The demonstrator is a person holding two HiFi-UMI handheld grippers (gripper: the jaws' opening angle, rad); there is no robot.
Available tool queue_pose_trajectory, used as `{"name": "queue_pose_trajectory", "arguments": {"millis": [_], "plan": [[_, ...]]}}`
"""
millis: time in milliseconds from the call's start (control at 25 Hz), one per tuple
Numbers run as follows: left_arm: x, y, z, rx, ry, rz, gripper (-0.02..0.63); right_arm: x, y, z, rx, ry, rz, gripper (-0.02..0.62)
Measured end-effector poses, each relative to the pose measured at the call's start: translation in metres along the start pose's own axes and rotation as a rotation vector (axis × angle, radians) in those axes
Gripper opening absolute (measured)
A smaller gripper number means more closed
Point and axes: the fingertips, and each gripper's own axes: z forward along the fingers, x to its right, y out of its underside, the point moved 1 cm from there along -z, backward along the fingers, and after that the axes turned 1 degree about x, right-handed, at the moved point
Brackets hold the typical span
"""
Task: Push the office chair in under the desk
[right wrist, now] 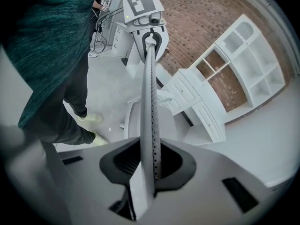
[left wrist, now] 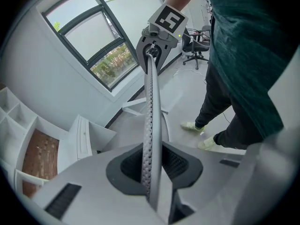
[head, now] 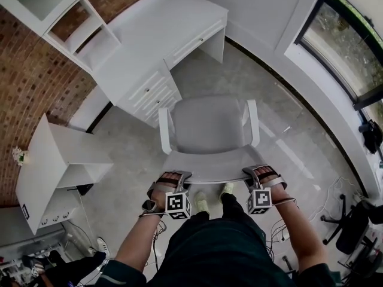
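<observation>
Brick wall [head: 30, 94], left gripper [head: 173, 176], right gripper [head: 259, 170] clamping chair [head: 206, 127]

The office chair [head: 206, 124] shows a light grey seat and white armrests. Its backrest [left wrist: 149, 125] is grey with a fine perforated dot pattern. The bench [head: 179, 23] and shelf unit [head: 78, 31] are white. The wall [head: 30, 82] is red-brown brick, and the floor [head: 137, 154] is pale grey. The left tool [head: 175, 176] and right tool [head: 258, 171] are grey, with black-and-white square markers on their cubes. The person's top [head: 227, 256] is dark teal and the shoes [head: 200, 203] are pale yellow-green.

Arms stretched forward; left tool [head: 172, 176] and right tool [head: 261, 171] angled downward, jaws clamped.
</observation>
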Motion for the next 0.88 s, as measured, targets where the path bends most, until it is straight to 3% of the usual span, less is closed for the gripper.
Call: {"name": "queue_pose_trajectory", "arguments": {"millis": [880], "plan": [[-0.030,-0.015,0.020,-0.012,0.013,0.000,0.081,0.027,0.027,0.010,0.003,0.020,0.005,0.072]]}}
